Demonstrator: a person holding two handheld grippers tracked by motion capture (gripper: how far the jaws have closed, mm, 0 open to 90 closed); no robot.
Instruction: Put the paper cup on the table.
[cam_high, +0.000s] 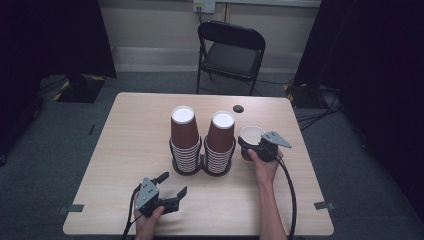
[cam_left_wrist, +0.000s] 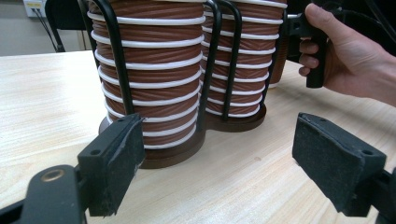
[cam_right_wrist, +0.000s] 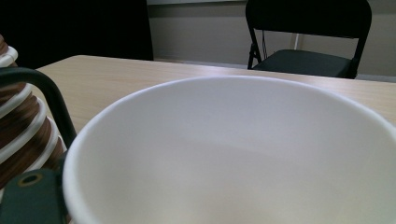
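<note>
Two stacks of upside-down brown ribbed paper cups stand in black wire racks mid-table: the left stack (cam_high: 185, 135) (cam_left_wrist: 149, 70) and the right stack (cam_high: 220, 141) (cam_left_wrist: 247, 56). Just right of them a single brown cup (cam_high: 252, 134) (cam_right_wrist: 233, 154) stands upright, white inside. My right gripper (cam_high: 250, 146) reaches in from the right with its jaws around this cup; one jaw lies against the cup's wall in the right gripper view. My left gripper (cam_high: 174, 183) (cam_left_wrist: 224, 163) is held near the front edge, open and empty, pointing at the racks' bases.
The light wooden table (cam_high: 130, 130) has a small dark round hole (cam_high: 238, 108) near its far edge and tape marks at its front corners (cam_high: 75, 207). A black folding chair (cam_high: 231, 50) stands behind the table. Dark curtains hang on both sides.
</note>
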